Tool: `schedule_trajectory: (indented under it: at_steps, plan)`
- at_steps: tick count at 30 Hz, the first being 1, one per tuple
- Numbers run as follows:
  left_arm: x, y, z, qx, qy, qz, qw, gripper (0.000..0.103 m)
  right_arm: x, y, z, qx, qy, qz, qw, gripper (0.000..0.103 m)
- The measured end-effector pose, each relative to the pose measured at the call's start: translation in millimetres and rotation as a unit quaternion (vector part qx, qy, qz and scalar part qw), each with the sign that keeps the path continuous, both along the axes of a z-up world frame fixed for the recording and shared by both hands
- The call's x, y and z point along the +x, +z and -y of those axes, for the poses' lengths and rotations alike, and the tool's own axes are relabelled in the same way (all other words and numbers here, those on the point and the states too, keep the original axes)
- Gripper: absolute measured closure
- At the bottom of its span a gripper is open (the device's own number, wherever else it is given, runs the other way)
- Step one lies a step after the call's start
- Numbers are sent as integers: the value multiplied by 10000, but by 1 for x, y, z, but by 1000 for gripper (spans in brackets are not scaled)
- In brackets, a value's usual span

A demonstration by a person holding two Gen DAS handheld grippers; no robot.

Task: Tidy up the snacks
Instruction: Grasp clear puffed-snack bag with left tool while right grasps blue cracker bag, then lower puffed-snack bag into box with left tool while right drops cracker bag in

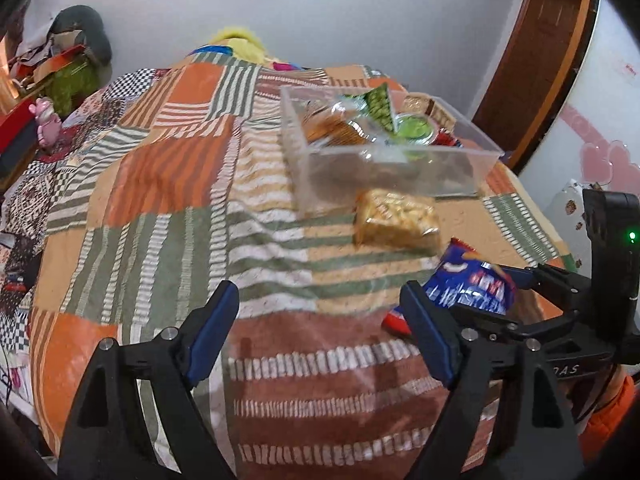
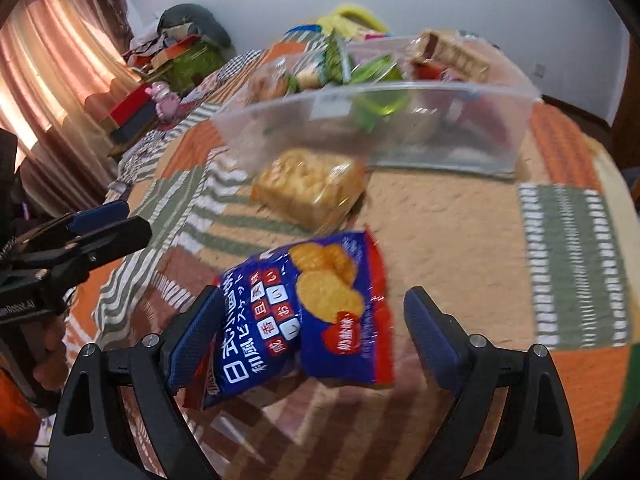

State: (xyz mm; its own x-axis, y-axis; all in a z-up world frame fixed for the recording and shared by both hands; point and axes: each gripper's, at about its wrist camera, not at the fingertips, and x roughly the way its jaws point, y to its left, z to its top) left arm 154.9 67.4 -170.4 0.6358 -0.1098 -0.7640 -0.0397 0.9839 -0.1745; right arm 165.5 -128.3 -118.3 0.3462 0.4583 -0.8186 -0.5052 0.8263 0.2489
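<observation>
- Left wrist view: the jaws of the left gripper (image 1: 320, 320) stand wide apart with nothing between them, above the patchwork quilt of orange, green and white striped squares (image 1: 168, 184).
- Same view: at about one o'clock from these fingers sits the clear rectangular plastic bin (image 1: 384, 168), already holding several snack packs. Just beside its near wall lies the clear-wrapped block of golden puffed snack (image 1: 394, 222); whether it touches the wall I cannot tell.
- Same view: at three o'clock the right gripper (image 1: 516, 280) comes in from the side around the blue foil bag of round crackers with red edges (image 1: 472, 284).
- Right wrist view: the right gripper's (image 2: 316, 332) jaws are spread wide, not clamped. The blue bag sits between them, leaning against the left finger and apart from the right one. It looks tilted and blurred, so whether it rests on the quilt I cannot tell.
- Same view: the bin stands at twelve o'clock, the golden block between it and the bag, and the left gripper at nine o'clock.
- Risk, as I judge it: closing on the puffy bag off-centre could let it slide out or crush the crackers.
- Risk: a low carry towards the bin could knock the golden block or catch the bin's near rim.
</observation>
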Motion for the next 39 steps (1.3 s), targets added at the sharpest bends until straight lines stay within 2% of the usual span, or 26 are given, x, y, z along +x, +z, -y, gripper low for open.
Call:
schedule_trajectory:
  at_steps: [4, 6, 11, 17, 20, 22, 28, 30, 32, 35, 36, 39]
  plan:
    - [-4, -6, 3, -31, -99, -76, 9999, 19, -5, -6, -12, -173, 95, 120, 9997, 14]
    - [-3, -7, 6, -18, -142, -127, 9998, 19, -9, -3, -12, -66, 156, 142, 9998, 29]
    - [11, -6, 15, -104, -231, -183, 9995, 19, -19, 3, 4, 26, 60, 327, 9994, 39]
    - [40, -4, 37, -251, -578, -202, 9978, 19, -19, 18, 37, 130, -247, 519, 9983, 53]
    - [58, -3, 52, -201, -744, -187, 9969, 13, -13, 25, 55, 202, -430, 580, 9972, 61]
    - [72, -5, 63, -60, -789, -161, 9967, 9, -9, 26, 66, 234, -520, 589, 9966, 62]
    - [105, -25, 81, 330, -884, -420, 9946, 9, -5, 29, 86, 388, -747, 589, 9947, 63]
    - [114, -33, 86, 435, -905, -551, 9934, 9, -2, 31, 94, 459, -839, 590, 9937, 68]
    - [119, -39, 88, 374, -957, -656, 9925, 9, 1, 32, 97, 488, -917, 602, 9928, 68]
    - [120, -42, 87, 275, -879, -593, 9940, 19, 1, 34, 97, 446, -968, 685, 9919, 68]
    - [119, -42, 87, 298, -880, -568, 9941, 29, 1, 34, 98, 460, -967, 692, 9918, 68]
    - [112, -38, 86, 316, -926, -473, 9941, 30, -1, 39, 100, 538, -983, 748, 9909, 69]
